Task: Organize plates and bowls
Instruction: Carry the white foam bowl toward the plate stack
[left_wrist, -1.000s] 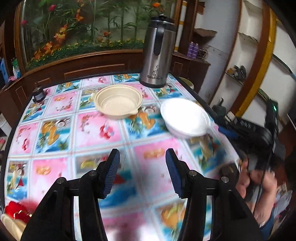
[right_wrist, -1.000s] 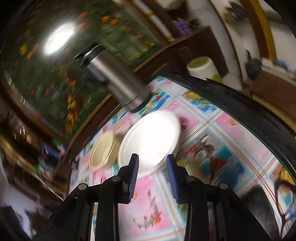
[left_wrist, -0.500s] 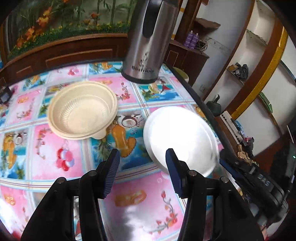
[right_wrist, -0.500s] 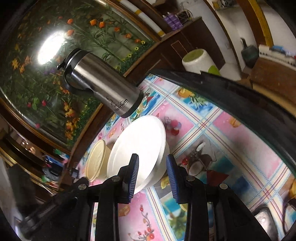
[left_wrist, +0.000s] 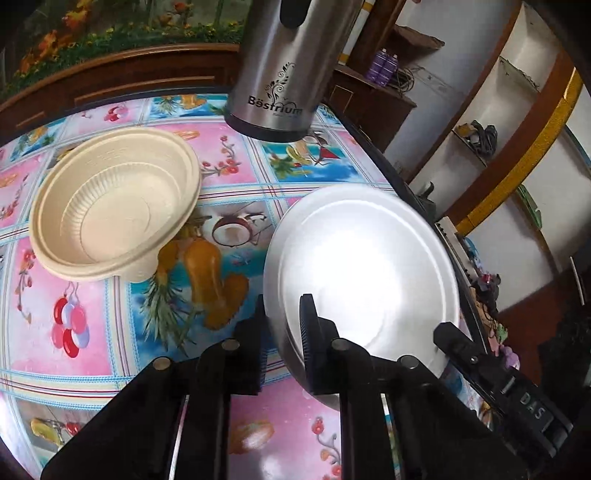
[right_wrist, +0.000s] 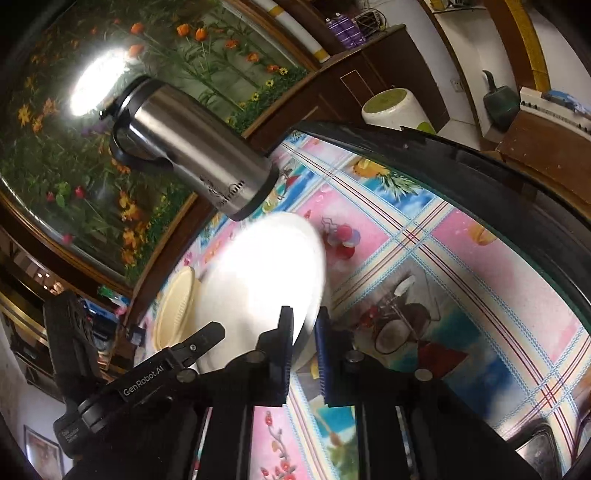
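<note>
A white plate is held tilted above the patterned table, its near rim between the jaws of both grippers. My left gripper is shut on its left rim, one finger under and one on top. My right gripper is shut on the same plate at its lower right rim. The right gripper's body shows at the plate's right in the left wrist view. A cream ribbed bowl sits on the table to the left, apart from the plate; it shows edge-on in the right wrist view.
A tall steel thermos jug stands on the table just behind the plate and bowl. The table's dark rim runs close on the right. A wooden cabinet with flowers lines the back; shelves stand at right.
My left gripper moved forward and right to the plate and closed on its rim. The right gripper kept its hold. The plate and bowl now look much nearer.
</note>
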